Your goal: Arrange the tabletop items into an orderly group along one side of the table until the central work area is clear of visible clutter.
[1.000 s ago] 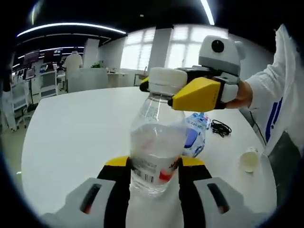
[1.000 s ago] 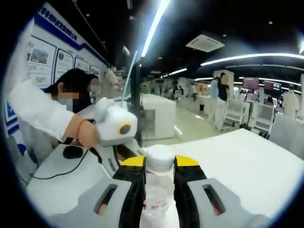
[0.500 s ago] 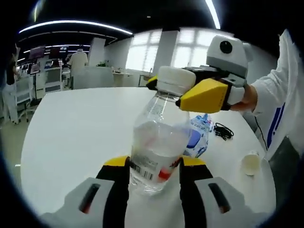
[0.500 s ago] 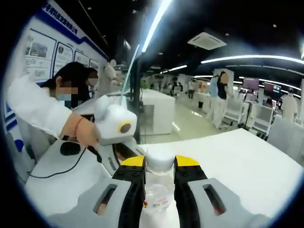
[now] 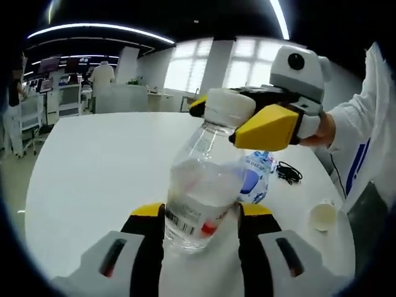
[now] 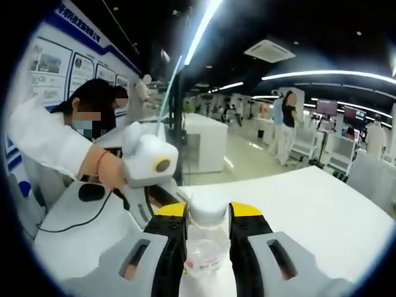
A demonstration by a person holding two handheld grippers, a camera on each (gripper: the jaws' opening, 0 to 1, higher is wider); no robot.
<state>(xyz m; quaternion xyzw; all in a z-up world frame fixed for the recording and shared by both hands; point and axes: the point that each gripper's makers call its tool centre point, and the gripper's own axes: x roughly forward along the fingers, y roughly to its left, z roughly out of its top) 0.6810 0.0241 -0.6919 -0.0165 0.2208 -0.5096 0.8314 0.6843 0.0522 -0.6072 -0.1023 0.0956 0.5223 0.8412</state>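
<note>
Clutter on the broad white round worktop (image 5: 93, 173) is what the task concerns, yet the step in hand looks like work on one item. Between the left claw (image 5: 201, 216) jaws, pinched at its labelled body, tilts a clear plastic water bottle (image 5: 201, 185). Above that, the right claw (image 6: 207, 219) clamps its white screw cap (image 5: 229, 108). Beyond the bottle lie a crumpled blue-and-white wrapper (image 5: 255, 176), a black cable (image 5: 286, 173) and a small paper cup (image 5: 323, 216). Next, the bottle probably needs setting beside these.
</note>
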